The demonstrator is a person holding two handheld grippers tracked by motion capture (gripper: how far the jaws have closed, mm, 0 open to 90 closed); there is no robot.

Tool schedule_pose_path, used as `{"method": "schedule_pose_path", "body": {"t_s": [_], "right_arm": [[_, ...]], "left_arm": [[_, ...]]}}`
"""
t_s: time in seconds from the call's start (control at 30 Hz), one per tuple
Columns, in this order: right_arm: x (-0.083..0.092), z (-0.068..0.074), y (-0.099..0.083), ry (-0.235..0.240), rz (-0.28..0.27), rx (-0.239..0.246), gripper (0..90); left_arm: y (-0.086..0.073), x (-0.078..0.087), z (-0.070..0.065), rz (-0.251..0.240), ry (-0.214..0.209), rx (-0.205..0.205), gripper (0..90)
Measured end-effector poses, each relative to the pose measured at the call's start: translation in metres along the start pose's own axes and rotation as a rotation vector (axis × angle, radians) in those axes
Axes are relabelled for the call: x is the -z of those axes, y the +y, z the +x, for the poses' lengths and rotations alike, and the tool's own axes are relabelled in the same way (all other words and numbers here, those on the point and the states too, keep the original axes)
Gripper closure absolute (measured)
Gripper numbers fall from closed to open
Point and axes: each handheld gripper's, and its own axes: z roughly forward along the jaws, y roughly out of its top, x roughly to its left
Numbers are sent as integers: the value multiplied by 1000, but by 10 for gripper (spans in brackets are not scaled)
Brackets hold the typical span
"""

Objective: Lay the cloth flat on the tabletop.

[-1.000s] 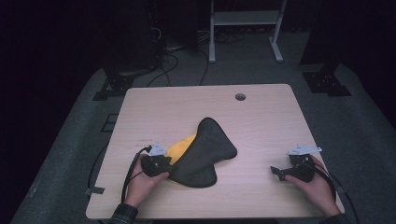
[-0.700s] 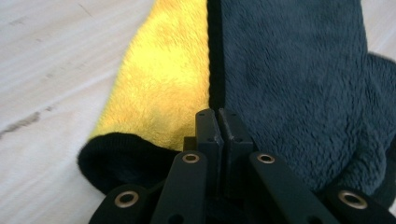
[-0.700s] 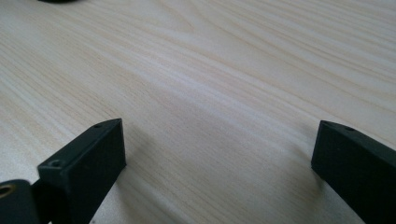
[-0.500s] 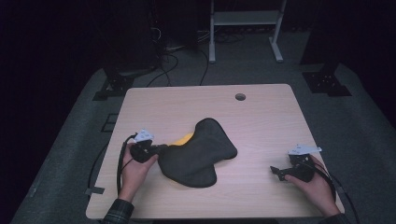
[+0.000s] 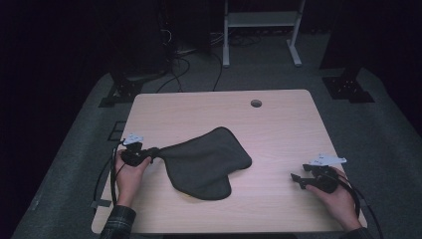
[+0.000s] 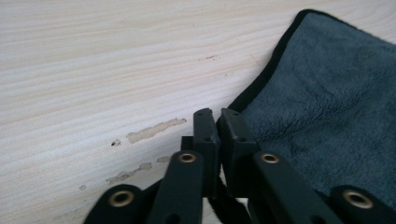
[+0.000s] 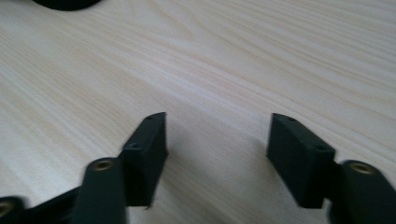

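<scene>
At nine o'clock on the table [image 5: 278,119], the left gripper [image 5: 155,151] is pinching the dark cloth [image 5: 209,162] by its corner; a thin hold may be slipping. At four o'clock, the right gripper [image 5: 298,180] is closing on nothing.

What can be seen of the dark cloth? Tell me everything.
The dark cloth is a charcoal-grey, fleecy towel with a darker stitched hem. It lies mostly flat but unevenly spread near the middle of the wooden table, one corner drawn out to the left. The left gripper is shut on that corner, its jaws pinching the hem. Nothing else touches it.
</scene>
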Motion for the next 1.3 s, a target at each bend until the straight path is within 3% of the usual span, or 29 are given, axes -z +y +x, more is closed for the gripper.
{"method": "schedule_pose_path", "body": {"t_s": [0.03,0.07,0.13,0.27,0.3,0.33,0.43,0.47,0.5,0.63,0.67,0.77,0.93,1.0,1.07,1.13,1.2,1.23,1.27,1.3], "right_arm": [[0,0,0,0,0,0,376],[4,4,4,35,-25,-10,433],[6,11,9,84,-54,1,437],[3,34,23,182,-90,62,429],[3,34,23,182,-90,62,429],[-1,50,30,242,-106,90,432],[-7,69,39,303,-107,128,432],[-7,69,39,303,-107,128,432],[-15,85,46,350,-105,157,437],[-32,112,56,418,-87,201,444],[-32,112,56,418,-87,201,444],[-51,141,64,462,-58,276,444],[-67,161,70,483,-35,319,445],[-72,168,71,470,-19,350,471],[-74,169,71,470,-17,360,509],[-77,172,72,467,-1,357,615],[-77,172,72,464,0,354,645],[-76,170,72,463,5,349,728],[-73,168,73,431,13,338,803],[-73,168,73,431,13,338,803]], "left_arm": [[0,0,0,0,0,0,808],[-1,-1,-1,5,0,-1,808],[-2,-3,0,18,6,-14,780],[-3,-6,-1,36,13,-27,663],[-3,-8,-2,46,22,-41,663],[-4,-11,-4,58,31,-56,637],[-4,-14,-5,81,30,-75,677],[-4,-14,-5,81,30,-75,702],[-5,-15,-6,97,24,-78,738],[-5,-17,-8,130,19,-92,827],[-5,-17,-8,130,19,-92,832],[-5,-17,-10,141,20,-104,842],[-5,-16,-10,144,9,-94,851],[-4,-14,-10,139,2,-92,855],[-4,-13,-10,132,-3,-81,856],[-3,-10,-11,120,-11,-74,857],[-2,-8,-11,111,-18,-71,857],[-2,-7,-12,104,-24,-69,857],[-1,-5,-13,94,-35,-69,857],[-1,-5,-13,94,-35,-69,858]]}}
